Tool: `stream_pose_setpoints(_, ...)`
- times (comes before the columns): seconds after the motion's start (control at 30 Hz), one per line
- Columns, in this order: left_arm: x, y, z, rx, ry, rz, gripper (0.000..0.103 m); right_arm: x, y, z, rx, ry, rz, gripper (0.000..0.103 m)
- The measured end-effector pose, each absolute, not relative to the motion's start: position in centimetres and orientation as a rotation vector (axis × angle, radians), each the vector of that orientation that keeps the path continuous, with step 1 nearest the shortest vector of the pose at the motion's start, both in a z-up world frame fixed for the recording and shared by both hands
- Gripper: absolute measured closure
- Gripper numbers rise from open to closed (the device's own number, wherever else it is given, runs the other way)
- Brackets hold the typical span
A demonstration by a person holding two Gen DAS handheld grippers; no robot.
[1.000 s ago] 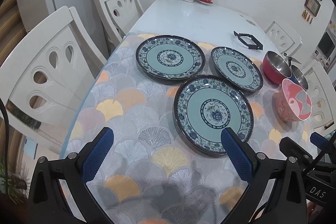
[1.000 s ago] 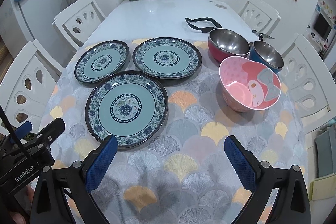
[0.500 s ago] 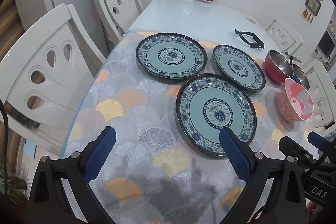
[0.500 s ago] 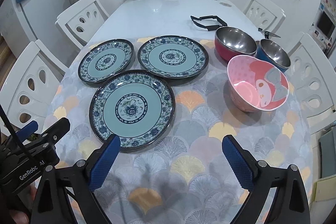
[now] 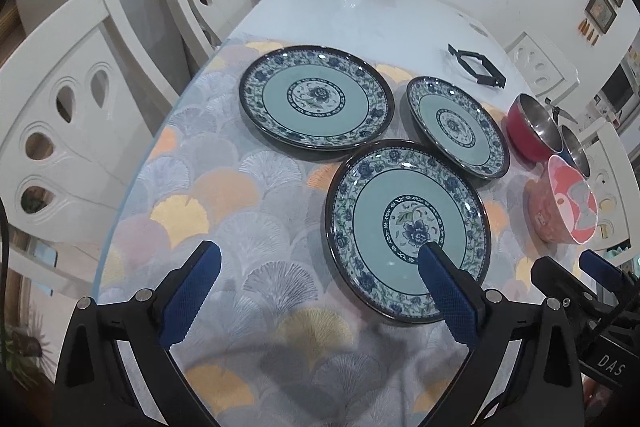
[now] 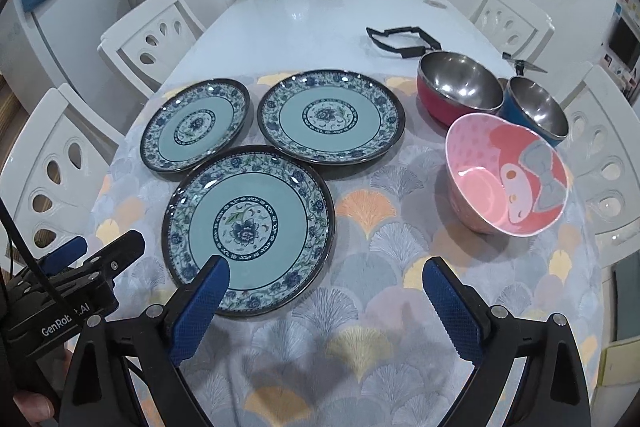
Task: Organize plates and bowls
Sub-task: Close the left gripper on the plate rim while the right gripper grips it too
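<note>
Teal glazed plates with blue floral rims, three in all, lie flat on the fan-patterned cloth of the table (image 6: 304, 11): nearest plate (image 6: 248, 231), far-left plate (image 6: 196, 125), far-right plate (image 6: 330, 115). To their right I note a pink cartoon-printed bowl (image 6: 506, 179), a red steel-lined bowl (image 6: 460, 87) and a blue steel-lined bowl (image 6: 534, 109). My left hand-held gripper (image 5: 316, 279) and right hand-held gripper (image 6: 326, 287) both hang above the cloth, jaws spread wide, gripping nothing.

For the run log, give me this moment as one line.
left gripper: open, empty | right gripper: open, empty | nearest plate: on tablecloth, ungrasped | plates: three, unstacked | pink bowl: apart
</note>
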State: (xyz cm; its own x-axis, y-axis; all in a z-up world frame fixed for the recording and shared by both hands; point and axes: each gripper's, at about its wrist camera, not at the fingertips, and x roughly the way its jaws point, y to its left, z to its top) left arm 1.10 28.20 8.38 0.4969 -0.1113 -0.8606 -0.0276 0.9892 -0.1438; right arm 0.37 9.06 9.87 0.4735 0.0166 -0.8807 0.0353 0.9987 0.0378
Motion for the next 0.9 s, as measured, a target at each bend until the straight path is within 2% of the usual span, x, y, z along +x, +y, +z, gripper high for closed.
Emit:
stream_pose_setpoints(0.4,3.7,28.4,5.3,-0.158,1.139,-0.047,0.006,4.3,8.2,5.6,0.081,1.22,0.008,0.017)
stream_pose_setpoints(0.5,4.4,28.3,4.6,-0.159,1.159,-0.058,0.012,5.2,8.0,4.8,0.088,1.243,0.019,0.021)
stream_pose_setpoints(0.67,5.3,28.4,3.4,-0.179,1.19,-0.086,0.016,6.2,7.9,3.9,0.086,1.263,0.03,0.027)
stream_pose_setpoints(0.73,5.6,28.5,2.9,-0.187,1.207,-0.094,0.02,6.6,7.8,3.6,0.092,1.271,0.031,0.032)
stream_pose_setpoints(0.9,6.0,28.6,2.3,-0.186,1.222,-0.108,0.027,7.1,7.6,2.9,0.114,1.289,0.034,0.036)
